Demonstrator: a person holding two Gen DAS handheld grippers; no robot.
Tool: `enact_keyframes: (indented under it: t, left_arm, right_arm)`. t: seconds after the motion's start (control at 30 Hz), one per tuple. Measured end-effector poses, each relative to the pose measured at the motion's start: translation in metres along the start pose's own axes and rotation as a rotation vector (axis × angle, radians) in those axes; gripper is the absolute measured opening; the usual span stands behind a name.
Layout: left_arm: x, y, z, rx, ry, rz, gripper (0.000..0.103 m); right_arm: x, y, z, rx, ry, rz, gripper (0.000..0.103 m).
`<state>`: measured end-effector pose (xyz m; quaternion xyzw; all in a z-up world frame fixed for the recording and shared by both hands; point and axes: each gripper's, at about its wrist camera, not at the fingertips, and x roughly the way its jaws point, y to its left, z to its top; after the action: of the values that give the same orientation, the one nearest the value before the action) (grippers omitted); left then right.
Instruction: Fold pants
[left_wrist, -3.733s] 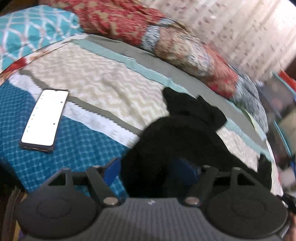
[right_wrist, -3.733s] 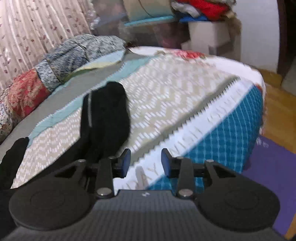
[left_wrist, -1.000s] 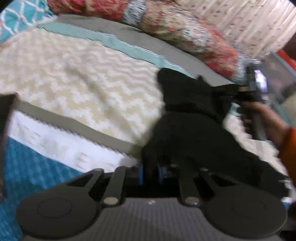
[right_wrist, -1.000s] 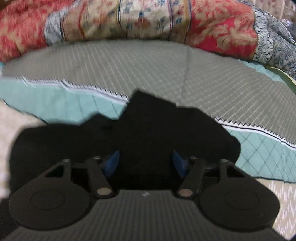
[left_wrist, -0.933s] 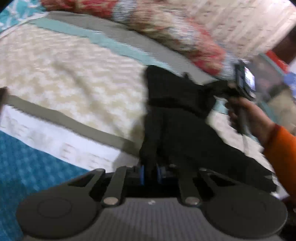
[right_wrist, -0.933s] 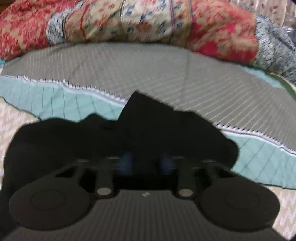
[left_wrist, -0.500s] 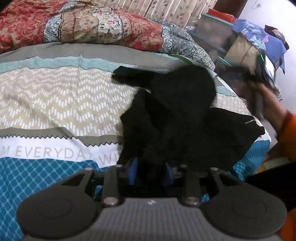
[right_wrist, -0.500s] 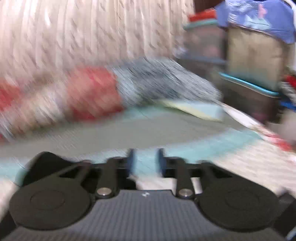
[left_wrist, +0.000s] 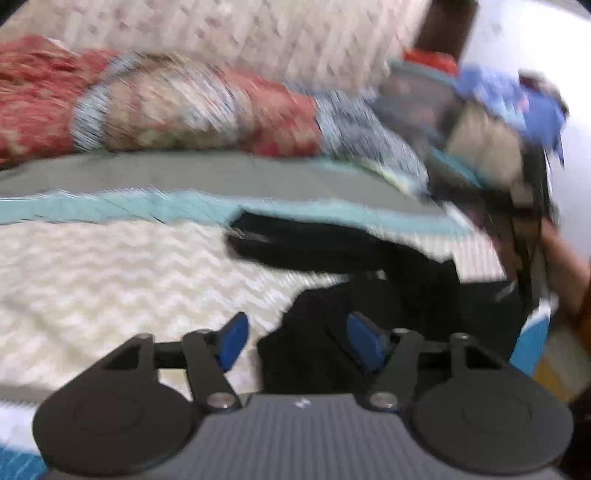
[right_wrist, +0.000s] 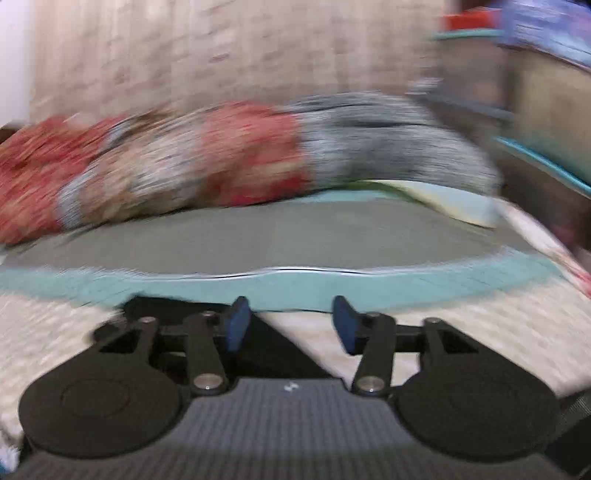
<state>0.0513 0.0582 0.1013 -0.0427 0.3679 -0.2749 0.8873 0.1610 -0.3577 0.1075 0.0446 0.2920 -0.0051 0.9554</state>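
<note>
Big change from a second ago: both claws had been pinched into the black pants, and now both have let go. The left claw (left_wrist: 295, 341) has its blue pads spread and the jaws are opening; the black pants (left_wrist: 369, 266) sit right in front and partly between the pads, but the pads don't look to be pressing on the cloth. The right claw (right_wrist: 288, 323) is the same deal, jaws opening, with only bedspread showing in the gap and a dark corner of the pants (right_wrist: 269, 354) poking out low on its left side.

The pants lie bunched on the bed (left_wrist: 110, 280), across the cream zigzag part of the cover and reaching up to the teal stripe. Half a second back they were a taller heap; now one long flat strip runs off to the left.

Hard-to-see stuff: both views are smeared with motion blur. The red patterned quilt (right_wrist: 184, 166) along the far side is just streaks. In the left view, a hand (left_wrist: 565, 266) holds the other claw at the right edge, cut off by the frame. The clutter (left_wrist: 498, 110) past the bed is probably boxes and cloth, can't really tell.
</note>
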Motion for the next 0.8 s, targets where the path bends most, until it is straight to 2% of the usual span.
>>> enact_keyframes:
  t: [0.03, 0.13, 0.2, 0.23, 0.27, 0.3, 0.33, 0.37, 0.4, 0.47, 0.5, 0.63, 0.73, 0.8]
  left_arm:
    - [0.018, -0.003, 0.002, 0.015, 0.033, 0.004, 0.071]
    - [0.057, -0.01, -0.006, 0.038, 0.122, 0.016, 0.071]
    - [0.07, -0.011, -0.01, 0.016, 0.157, 0.006, 0.066]
    - [0.073, -0.01, -0.011, 0.004, 0.165, 0.001, 0.054]
    - [0.075, -0.009, -0.011, 0.001, 0.172, -0.007, 0.029]
    - [0.076, -0.007, -0.01, 0.006, 0.178, -0.006, 0.014]
    - [0.076, -0.006, -0.009, 0.008, 0.176, -0.003, 0.012]
    - [0.072, -0.003, -0.007, -0.001, 0.161, 0.006, 0.01]
    - [0.066, 0.002, -0.003, -0.006, 0.143, 0.017, 0.01]
    - [0.043, 0.017, 0.004, -0.025, 0.071, 0.04, 0.009]
    - [0.03, 0.028, 0.008, -0.046, 0.038, 0.048, 0.009]
    - [-0.016, 0.08, 0.028, -0.15, -0.086, 0.173, 0.009]
    - [-0.046, 0.125, 0.038, -0.279, -0.185, 0.292, 0.009]
    - [-0.057, 0.151, 0.039, -0.371, -0.235, 0.382, 0.009]
  right_arm:
    - [0.016, 0.02, 0.006, -0.042, 0.04, 0.071, 0.067]
    - [0.063, 0.082, 0.009, -0.2, 0.154, 0.232, 0.078]
    - [0.095, 0.122, 0.005, -0.277, 0.225, 0.298, 0.081]
    - [0.112, 0.138, 0.001, -0.301, 0.268, 0.321, 0.081]
    - [0.128, 0.152, -0.003, -0.319, 0.309, 0.333, 0.081]
    - [0.144, 0.165, -0.009, -0.332, 0.347, 0.332, 0.078]
    - [0.16, 0.175, -0.016, -0.344, 0.383, 0.313, 0.074]
    - [0.175, 0.181, -0.024, -0.356, 0.418, 0.277, 0.036]
    - [0.184, 0.181, -0.03, -0.365, 0.439, 0.237, 0.012]
    - [0.183, 0.163, -0.018, -0.285, 0.381, 0.226, 0.008]
    - [0.176, 0.145, -0.004, -0.211, 0.318, 0.206, 0.007]
    - [0.125, 0.05, 0.056, 0.11, 0.085, 0.1, 0.007]
    - [0.068, -0.022, 0.099, 0.296, -0.145, -0.053, 0.007]
    - [0.036, -0.056, 0.116, 0.384, -0.276, -0.162, 0.007]
